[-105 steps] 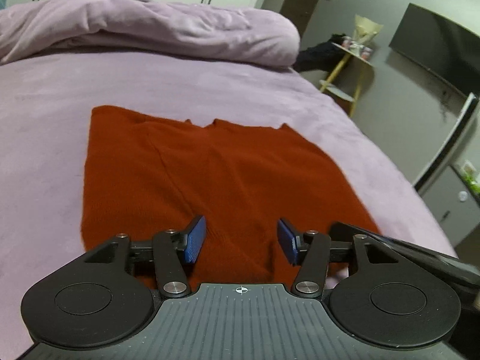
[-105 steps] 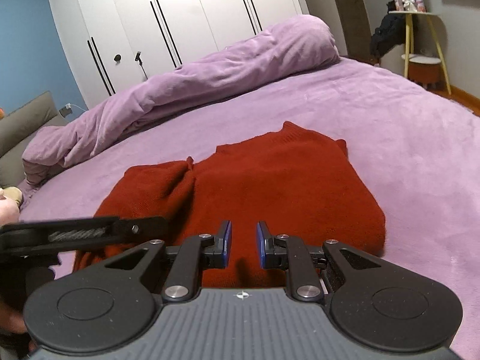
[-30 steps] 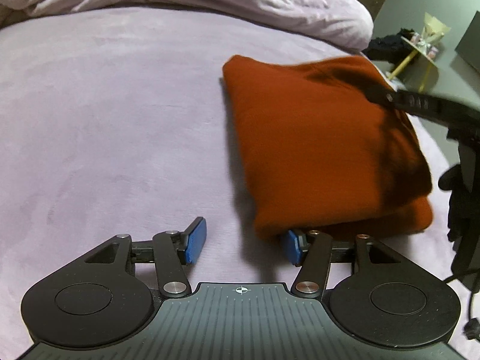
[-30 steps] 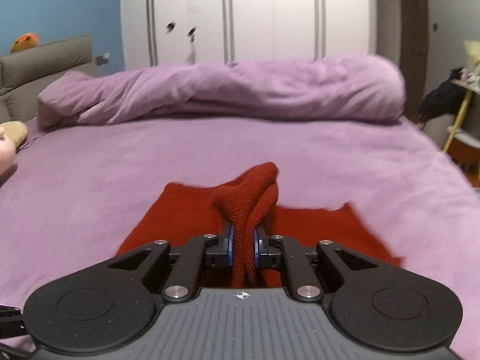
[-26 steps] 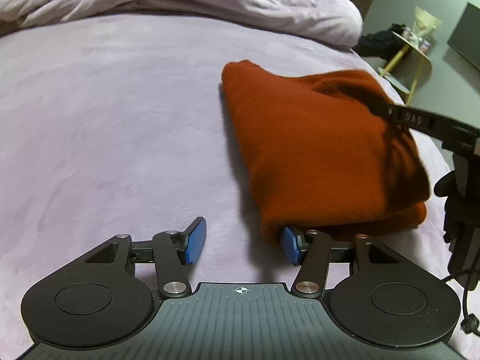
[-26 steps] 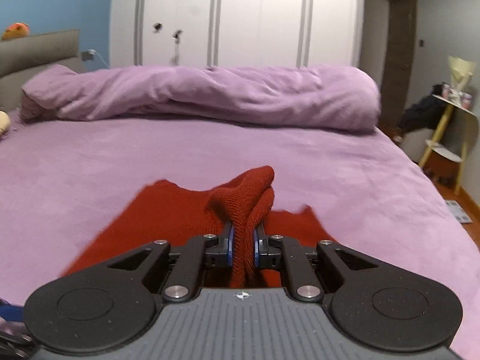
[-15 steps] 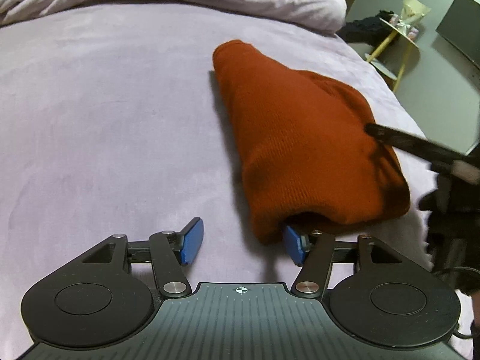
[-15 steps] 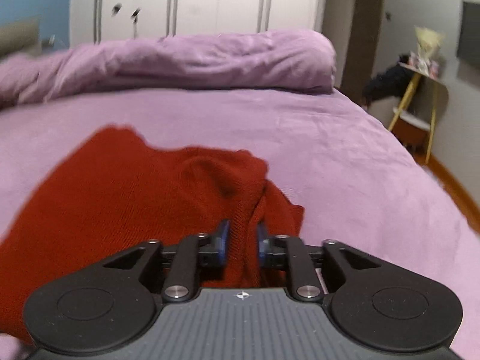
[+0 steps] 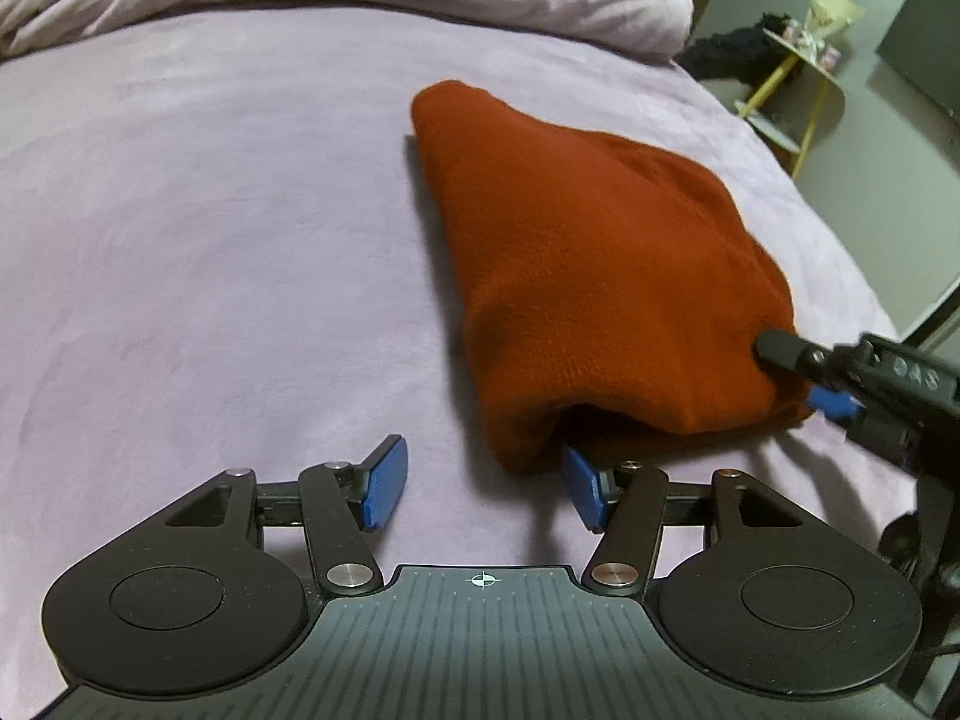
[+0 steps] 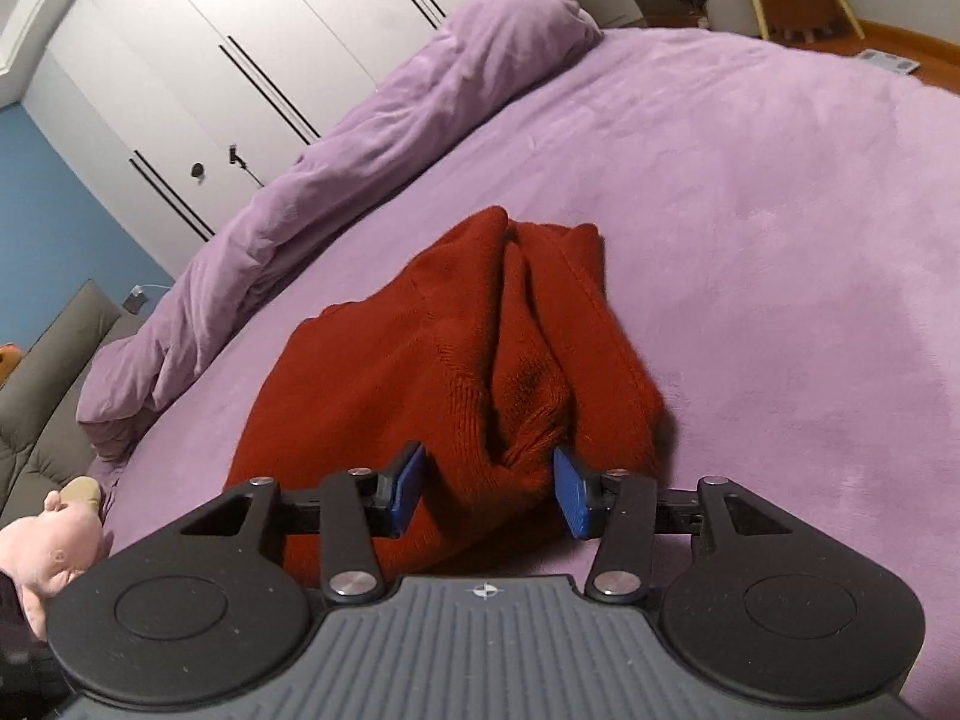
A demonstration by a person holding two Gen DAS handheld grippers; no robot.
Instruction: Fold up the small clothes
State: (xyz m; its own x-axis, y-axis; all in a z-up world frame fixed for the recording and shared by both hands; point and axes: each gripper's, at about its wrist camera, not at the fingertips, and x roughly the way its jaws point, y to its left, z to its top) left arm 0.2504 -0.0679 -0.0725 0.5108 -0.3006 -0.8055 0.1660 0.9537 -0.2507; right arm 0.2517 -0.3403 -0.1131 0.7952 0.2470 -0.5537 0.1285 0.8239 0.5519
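Observation:
A rust-red knit sweater lies folded in a thick bundle on the purple bed. My left gripper stands open at its near corner. One blue pad is tucked just under the sweater's edge and the other rests over bare bedding, so nothing is gripped. My right gripper is open at the sweater's other end. A loose bunch of folded fabric sits between its parted pads without being pinched. In the left wrist view the right gripper shows at the sweater's right edge.
A rolled purple duvet lies along the back of the bed, before white wardrobe doors. A pink plush toy and grey cushions are at the left. A yellow side table stands beyond the bed's right edge.
The right gripper brought the pinched fabric over and down, rolled, and its jaws parted off it. The sweater went from spread flat to a folded bundle. The left gripper shifted slightly.

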